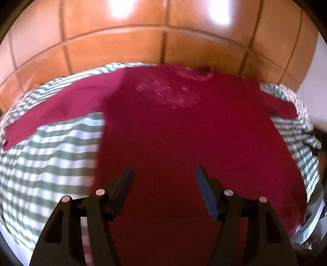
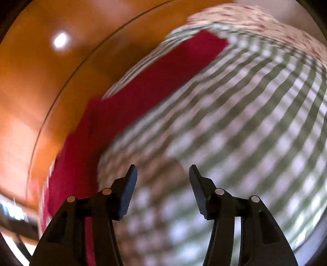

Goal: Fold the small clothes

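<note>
A dark red long-sleeved shirt [image 1: 184, 126] lies spread flat, front up, on a green-and-white checked cloth [image 1: 51, 159], collar at the far edge and both sleeves stretched sideways. My left gripper [image 1: 163, 174] is open and empty, hovering above the shirt's lower body. My right gripper [image 2: 163, 174] is open and empty above the checked cloth [image 2: 235, 133], to the right of the shirt; one red sleeve [image 2: 163, 67] runs up and away at its left. Both views are motion-blurred.
An orange tiled floor [image 1: 122, 45] lies beyond the table's far edge and also shows in the right wrist view [image 2: 40, 92]. A floral-patterned fabric [image 2: 255, 18] sits at the far end of the cloth.
</note>
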